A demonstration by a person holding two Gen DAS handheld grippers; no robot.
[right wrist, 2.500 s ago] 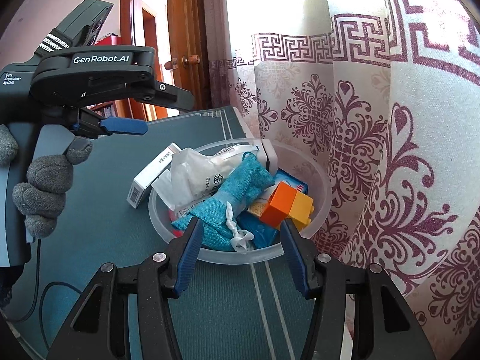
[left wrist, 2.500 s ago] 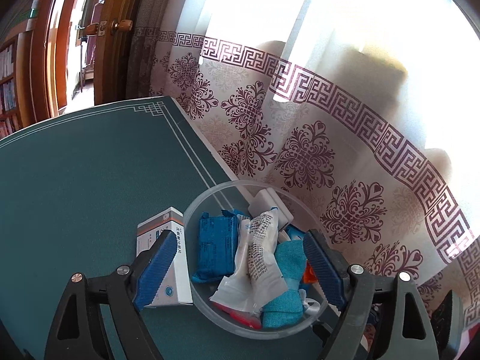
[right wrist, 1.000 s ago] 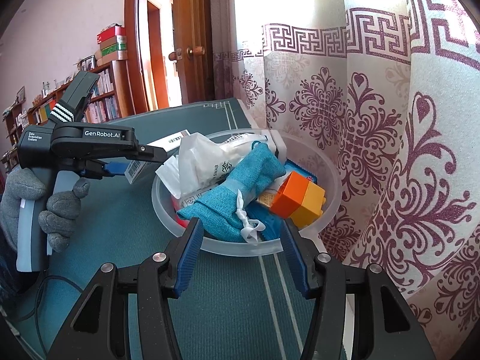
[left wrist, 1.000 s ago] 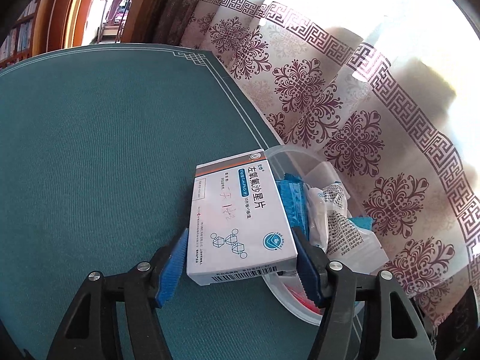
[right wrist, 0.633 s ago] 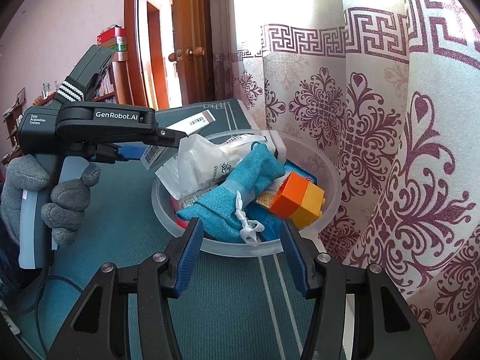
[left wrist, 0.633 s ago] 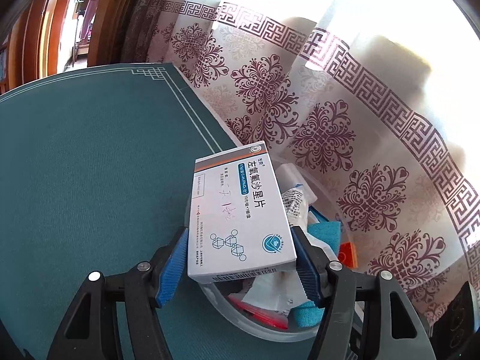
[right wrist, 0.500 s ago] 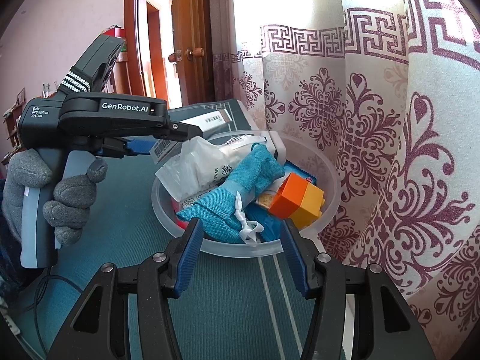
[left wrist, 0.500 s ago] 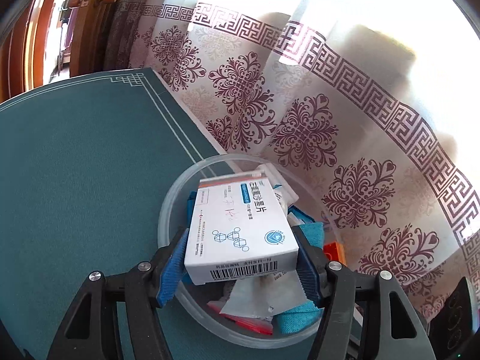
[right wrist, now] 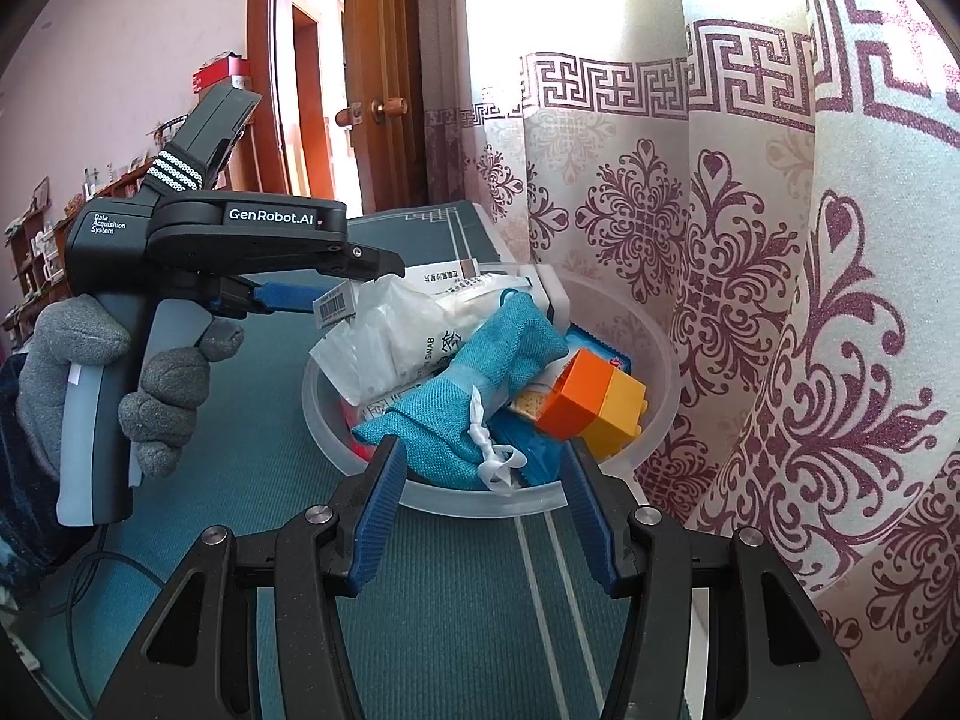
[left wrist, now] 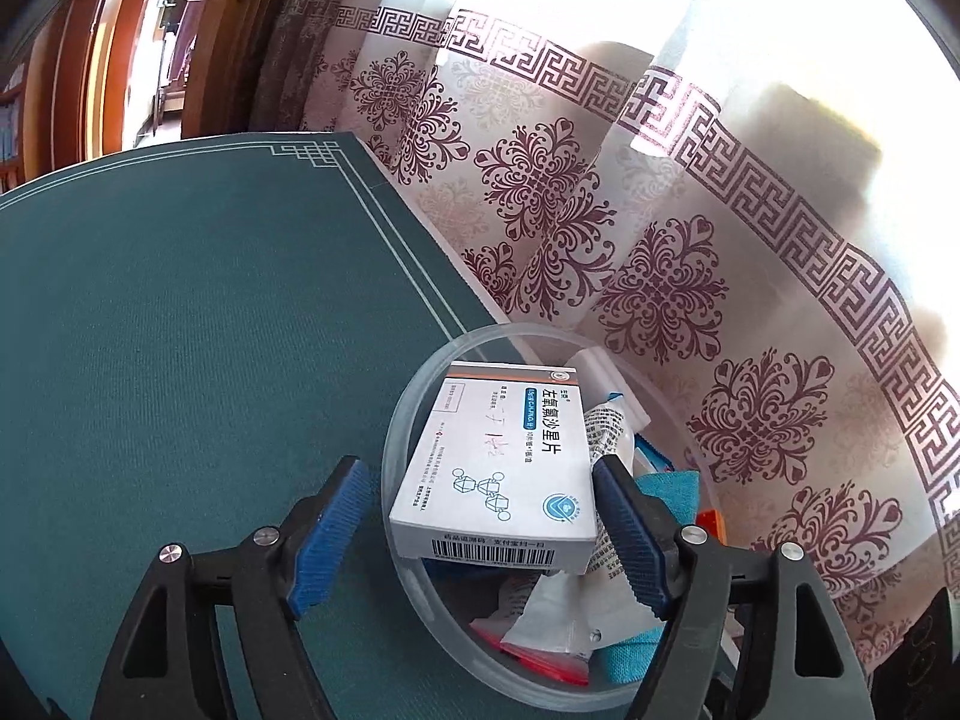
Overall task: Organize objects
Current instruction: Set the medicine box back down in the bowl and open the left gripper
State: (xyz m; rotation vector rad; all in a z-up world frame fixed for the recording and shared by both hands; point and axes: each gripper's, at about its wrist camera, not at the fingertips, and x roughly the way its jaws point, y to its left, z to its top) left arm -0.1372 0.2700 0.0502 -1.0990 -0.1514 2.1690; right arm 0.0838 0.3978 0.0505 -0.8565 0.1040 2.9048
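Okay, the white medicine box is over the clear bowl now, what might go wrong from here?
The white medicine box lies tilted on the heap in the clear plastic bowl, so it may slide out over the rim. The left gripper jaws have just been opening, yet one pad looks against the box: pulling back could drag it. The bowl sits near the green table edge.

We see our left gripper as a black pistol-shaped tool with a grey handle, white "GenRobot.AI" and "Data Acquisition System" lettering, and a band of white dots on its raised black top piece. Our left hand wears a grey knitted glove above a dark blue sleeve, and a thin black cable trails below the handle. Both tools have black skeletal fingers with silver screws and blue ribbed pads, the same on our right gripper.
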